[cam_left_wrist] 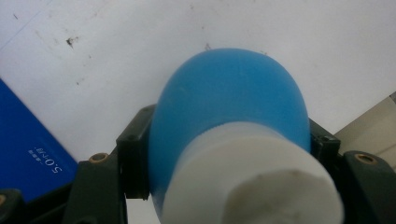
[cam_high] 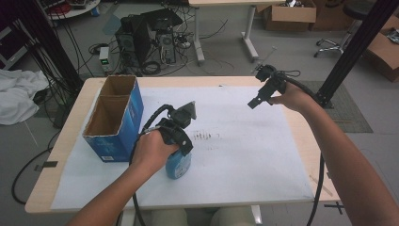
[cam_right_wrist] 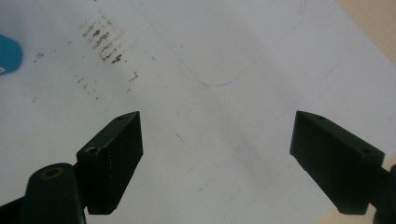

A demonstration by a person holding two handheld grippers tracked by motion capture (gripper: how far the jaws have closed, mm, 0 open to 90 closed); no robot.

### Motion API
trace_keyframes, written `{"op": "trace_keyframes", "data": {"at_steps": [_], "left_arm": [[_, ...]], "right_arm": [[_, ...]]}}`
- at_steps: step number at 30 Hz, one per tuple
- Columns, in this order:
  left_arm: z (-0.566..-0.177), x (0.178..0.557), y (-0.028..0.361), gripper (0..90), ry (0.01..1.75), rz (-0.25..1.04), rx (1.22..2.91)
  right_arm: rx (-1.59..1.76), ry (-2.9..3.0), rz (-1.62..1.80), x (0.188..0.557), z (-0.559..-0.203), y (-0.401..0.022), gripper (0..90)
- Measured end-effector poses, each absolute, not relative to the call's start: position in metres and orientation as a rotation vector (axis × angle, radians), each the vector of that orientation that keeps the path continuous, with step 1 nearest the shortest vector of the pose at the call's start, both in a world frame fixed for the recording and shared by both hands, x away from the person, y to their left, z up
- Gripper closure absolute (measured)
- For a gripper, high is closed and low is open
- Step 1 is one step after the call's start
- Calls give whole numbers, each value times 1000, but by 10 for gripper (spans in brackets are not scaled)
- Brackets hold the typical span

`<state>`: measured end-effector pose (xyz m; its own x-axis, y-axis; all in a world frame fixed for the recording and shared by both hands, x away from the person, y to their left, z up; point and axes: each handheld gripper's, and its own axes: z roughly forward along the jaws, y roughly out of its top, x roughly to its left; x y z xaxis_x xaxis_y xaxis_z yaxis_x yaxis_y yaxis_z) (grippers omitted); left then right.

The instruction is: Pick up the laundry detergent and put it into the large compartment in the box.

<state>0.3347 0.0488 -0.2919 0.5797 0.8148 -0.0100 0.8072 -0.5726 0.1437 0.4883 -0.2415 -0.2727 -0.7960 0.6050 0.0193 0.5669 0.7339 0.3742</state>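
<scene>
A rounded blue bottle (cam_left_wrist: 224, 98) with a white cap (cam_left_wrist: 252, 182) lies on the white sheet (cam_high: 244, 155) near the table's front. My left gripper (cam_left_wrist: 229, 149) is shut on it, one black jaw pressed against each side of the blue body. From above, the left gripper (cam_high: 181, 157) points down at the bottle (cam_high: 178, 165), and the hand covers part of it. My right gripper (cam_high: 258, 101) hangs above the sheet's far right part. The right gripper (cam_right_wrist: 217, 154) is open with nothing between its jaws. A sliver of the bottle (cam_right_wrist: 7, 53) shows at the left edge of the right gripper view.
An open-topped blue cardboard box (cam_high: 115, 117) with two compartments stands at the table's left, close to my left hand; its blue wall (cam_left_wrist: 28, 158) is beside the bottle. Brown smudges (cam_high: 207, 136) mark the sheet's middle. Wooden table edge (cam_high: 301, 141) runs along the right.
</scene>
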Motion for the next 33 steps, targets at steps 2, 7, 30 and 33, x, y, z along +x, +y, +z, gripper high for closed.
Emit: {"op": "trace_keyframes", "data": {"at_steps": [2, 7, 30, 33], "left_arm": [[-292, 334, 49, 369, 1375, 92, 2671], [-291, 334, 49, 374, 1369, 91, 2673], [-215, 338, 59, 376, 1392, 88, 2597], [-199, 340, 62, 376, 1403, 91, 2575]], "right_arm": [[958, 2829, 557, 488, -273, -241, 170], [958, 2828, 562, 488, -273, -241, 170], [961, 2834, 560, 486, -272, -243, 170], [961, 2837, 555, 486, -272, -243, 170]]}}
